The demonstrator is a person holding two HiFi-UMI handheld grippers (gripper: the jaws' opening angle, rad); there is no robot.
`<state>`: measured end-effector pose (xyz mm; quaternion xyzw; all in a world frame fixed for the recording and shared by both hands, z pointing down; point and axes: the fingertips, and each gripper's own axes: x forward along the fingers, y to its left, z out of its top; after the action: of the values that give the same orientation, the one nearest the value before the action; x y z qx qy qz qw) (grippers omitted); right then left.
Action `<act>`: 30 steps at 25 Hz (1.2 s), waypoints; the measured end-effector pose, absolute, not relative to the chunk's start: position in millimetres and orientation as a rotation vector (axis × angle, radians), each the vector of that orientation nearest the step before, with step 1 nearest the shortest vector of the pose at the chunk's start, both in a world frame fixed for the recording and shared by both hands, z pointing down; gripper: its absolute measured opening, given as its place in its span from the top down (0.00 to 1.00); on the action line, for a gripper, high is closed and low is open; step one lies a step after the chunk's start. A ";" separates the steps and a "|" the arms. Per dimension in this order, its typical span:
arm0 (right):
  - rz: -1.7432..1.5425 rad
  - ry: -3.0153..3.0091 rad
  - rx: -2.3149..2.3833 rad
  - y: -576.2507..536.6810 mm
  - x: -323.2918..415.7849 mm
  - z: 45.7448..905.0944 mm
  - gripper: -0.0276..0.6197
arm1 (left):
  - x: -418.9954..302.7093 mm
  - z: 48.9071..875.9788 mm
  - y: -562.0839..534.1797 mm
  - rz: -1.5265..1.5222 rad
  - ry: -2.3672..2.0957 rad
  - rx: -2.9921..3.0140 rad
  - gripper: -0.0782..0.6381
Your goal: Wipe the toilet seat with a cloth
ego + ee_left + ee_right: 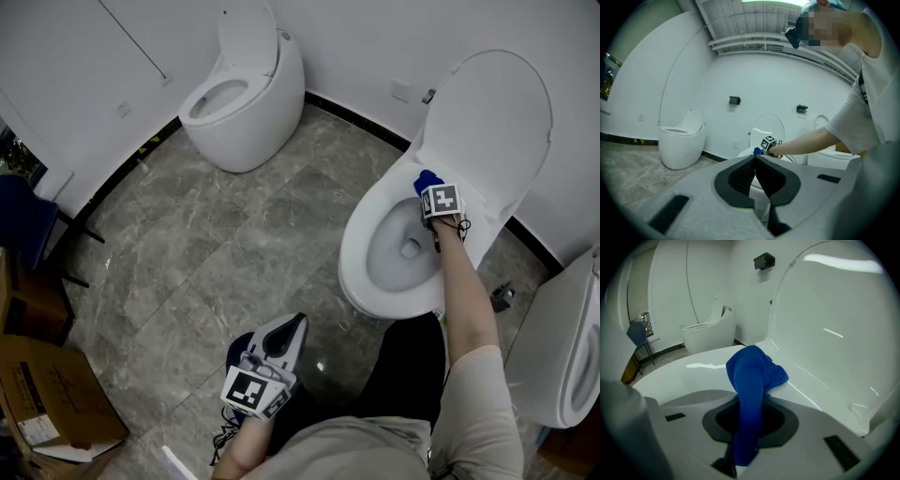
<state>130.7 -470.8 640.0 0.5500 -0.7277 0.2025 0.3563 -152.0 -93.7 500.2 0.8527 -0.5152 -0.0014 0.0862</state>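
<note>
A white toilet with its lid point(492, 122) raised stands at the right of the head view, its seat point(361, 234) ringing the bowl. My right gripper point(428, 187) is shut on a blue cloth point(754, 369), which presses on the back of the seat point(693, 366) near the lid hinge. The cloth point(427, 178) shows as a small blue tip past the marker cube. My left gripper point(286, 336) hangs low over the floor near the person's legs, jaws shut with nothing between them. In the left gripper view its tips point(755, 157) meet.
A second white toilet point(246, 94) stands at the far wall, and part of a third point(562, 366) shows at the right edge. Cardboard boxes point(47, 394) sit at the left, with a blue chair point(28, 220) behind them. The floor point(206, 234) is grey marble tile.
</note>
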 end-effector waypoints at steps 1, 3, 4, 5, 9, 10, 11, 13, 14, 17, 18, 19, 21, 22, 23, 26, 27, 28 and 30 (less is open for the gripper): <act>0.519 -1.879 1.438 -469.8 130.9 639.4 0.85 | -154.3 498.3 -91.9 -0.008 -1.544 2.540 0.88; 0.506 -1.886 1.467 -466.4 130.0 636.9 0.85 | -159.1 494.3 -88.1 -0.017 -1.560 2.538 0.88; 0.498 -1.895 1.477 -464.4 128.9 634.8 0.85 | -161.3 492.5 -86.5 -0.021 -1.565 2.538 0.88; 0.492 -1.908 1.485 -462.5 127.4 632.1 0.85 | -163.2 491.0 -85.4 -0.026 -1.569 2.539 0.88; 0.445 -1.987 1.499 -456.5 117.7 612.9 0.85 | -165.7 487.4 -85.6 -0.046 -1.573 2.546 0.88; 0.425 -2.010 1.499 -454.9 115.6 605.7 0.85 | -164.4 486.1 -86.1 -0.051 -1.569 2.551 0.88; 0.409 -2.035 1.500 -452.9 114.1 598.2 0.85 | -162.8 484.5 -86.6 -0.054 -1.566 2.558 0.88; 0.393 -2.088 1.508 -446.3 111.6 584.2 0.85 | -160.3 481.3 -87.2 -0.055 -1.562 2.572 0.88; 0.389 -2.116 1.512 -441.3 109.9 578.1 0.85 | -160.2 479.7 -87.1 -0.056 -1.565 2.577 0.88; 0.324 -2.205 1.498 -422.8 98.8 557.4 0.85 | -161.5 474.9 -87.8 -0.061 -1.573 2.590 0.88; 0.282 -2.237 1.488 -415.7 93.1 547.7 0.85 | -161.2 473.2 -89.4 -0.062 -1.573 2.593 0.88; 0.244 -2.270 1.481 -407.9 87.4 537.7 0.85 | -160.6 471.6 -91.4 -0.061 -1.572 2.596 0.88; 0.216 -2.347 1.472 -390.9 76.4 521.8 0.85 | -158.5 468.8 -95.8 -0.063 -1.569 2.603 0.88; 0.223 -2.388 1.468 -381.7 71.6 516.5 0.85 | -156.9 467.3 -97.6 -0.063 -1.565 2.607 0.88; 0.235 -2.427 1.464 -371.8 67.6 512.3 0.85 | -155.1 465.8 -98.9 -0.064 -1.562 2.613 0.88; 0.236 -2.514 1.467 -338.8 59.3 501.6 0.85 | -151.1 461.5 -101.2 -0.069 -1.557 2.633 0.88; 0.226 -2.538 1.469 -326.7 56.9 497.8 0.85 | -150.8 460.2 -102.2 -0.074 -1.561 2.634 0.88; 0.212 -2.561 1.470 -314.2 54.5 493.7 0.85 | -150.6 458.8 -103.3 -0.079 -1.565 2.632 0.88; 0.176 -2.608 1.472 -290.1 50.6 484.3 0.85 | -148.8 455.8 -106.1 -0.089 -1.567 2.632 0.88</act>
<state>50.6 -290.1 484.3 0.4896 -0.8671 0.0586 0.0709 -148.8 -106.1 455.8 0.8581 -0.5111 -0.0292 0.0386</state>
